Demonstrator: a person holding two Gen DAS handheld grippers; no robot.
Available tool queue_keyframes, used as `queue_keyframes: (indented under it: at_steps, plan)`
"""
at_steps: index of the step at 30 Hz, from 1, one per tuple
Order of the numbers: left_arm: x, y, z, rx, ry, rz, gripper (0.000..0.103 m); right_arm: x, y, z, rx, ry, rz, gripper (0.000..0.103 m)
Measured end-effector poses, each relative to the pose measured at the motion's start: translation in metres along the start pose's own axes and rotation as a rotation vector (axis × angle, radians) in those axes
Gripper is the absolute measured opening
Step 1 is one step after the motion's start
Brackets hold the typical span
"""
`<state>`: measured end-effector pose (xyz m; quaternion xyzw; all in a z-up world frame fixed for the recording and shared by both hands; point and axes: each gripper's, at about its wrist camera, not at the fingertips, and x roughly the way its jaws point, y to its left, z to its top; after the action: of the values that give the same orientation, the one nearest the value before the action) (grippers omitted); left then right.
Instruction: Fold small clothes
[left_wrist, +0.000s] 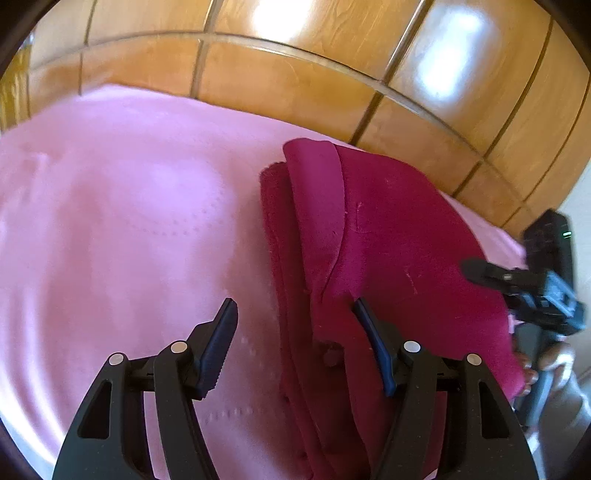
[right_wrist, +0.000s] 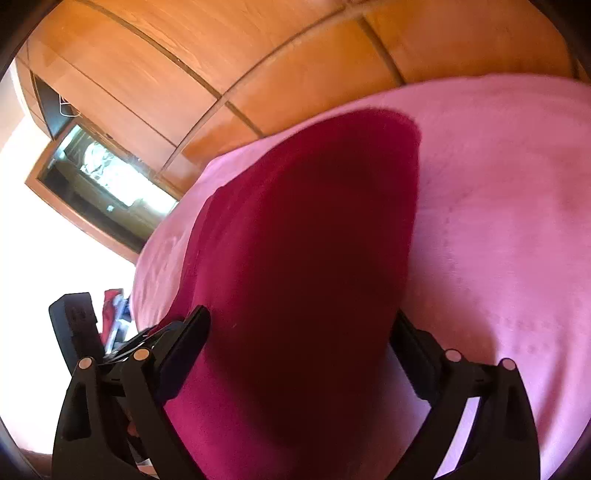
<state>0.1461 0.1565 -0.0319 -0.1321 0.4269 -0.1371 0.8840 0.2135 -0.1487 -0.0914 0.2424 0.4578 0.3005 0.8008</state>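
**Folded magenta garment, long axis running away from both claws**

Lying on the pink bedspread (left_wrist: 110, 221), toward its right side and near the far edge by the wooden wardrobe (left_wrist: 295, 85): a magenta garment (left_wrist: 388, 240), already doubled over, with stacked layers showing along its left border. Long axis pointing away from the cameras, near end closest to both grippers.

Left gripper (left_wrist: 295, 347) standing open, nothing pinched; right finger resting on or just over the cloth's near left corner, left finger out over bare bedspread. So, left edge of the stack falling between the jaws. Whether the pad touches the fabric: cannot tell.

Right gripper (right_wrist: 299, 369) spread wide astride the near end of the garment, cloth filling the gap between the fingers; in the left wrist view seen at the garment's right edge. Pads pressing or merely flanking: not clear from the blur, grip state undecided.

Probably, each claw equally near its own side; next fold likely carrying the near end toward the far end, along that long axis.
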Motion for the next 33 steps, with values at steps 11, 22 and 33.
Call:
queue_keyframes:
  at_steps: [11,22,33]
  plan:
    - [-0.001,0.034,-0.008,-0.211,-0.012,-0.400,0.026,-0.013,0.032,0.007,-0.092,0.013,0.049,0.054]
    - [-0.098,0.055,0.017,-0.196,-0.236,-0.317,0.025,0.015,0.142,0.058,-0.338,0.006,0.250,0.051]
    - [-0.058,0.117,0.032,-0.207,-0.119,0.008,0.025,0.181,0.120,0.089,-0.305,0.212,0.033,0.076]
